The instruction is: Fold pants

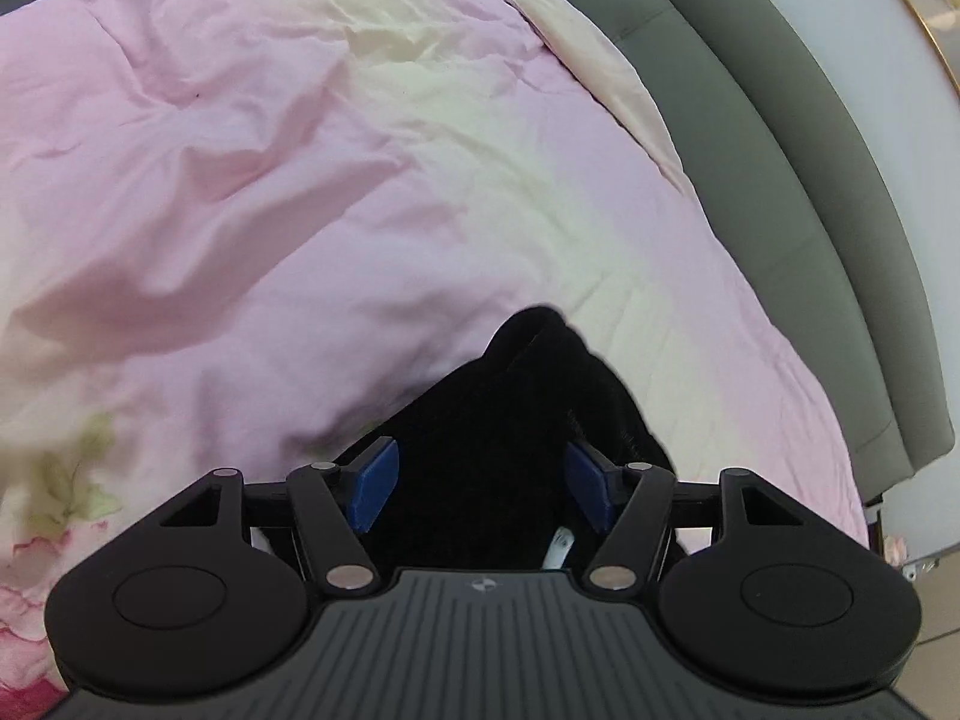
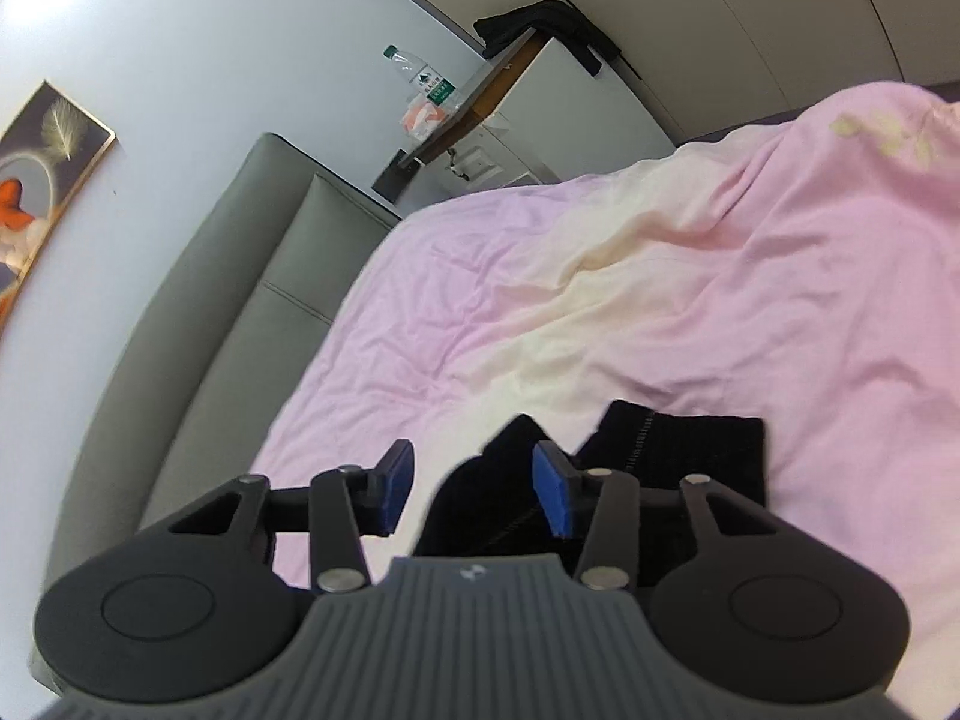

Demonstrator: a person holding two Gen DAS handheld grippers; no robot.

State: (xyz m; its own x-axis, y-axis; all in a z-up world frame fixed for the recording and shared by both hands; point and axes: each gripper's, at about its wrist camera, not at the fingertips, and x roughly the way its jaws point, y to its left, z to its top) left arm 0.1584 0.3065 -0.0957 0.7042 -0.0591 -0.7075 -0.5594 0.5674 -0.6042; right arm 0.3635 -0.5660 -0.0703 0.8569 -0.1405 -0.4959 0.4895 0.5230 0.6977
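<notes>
While both the left gripper (image 1: 486,483) and right gripper (image 2: 474,495) stand wide apart over the black pants (image 1: 516,420) bunched on the near pink quilt (image 1: 270,180), closing now would probably pinch quilt too.

Both wrist views look closely down over the pink duvet (image 1: 300,180), sharing the grey headboard (image 2: 240,276).

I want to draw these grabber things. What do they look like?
Both the left gripper and right gripper are black, with blue fingers, silver rivets, round side discs, and a ribbed grey body bearing a small logo.
</notes>
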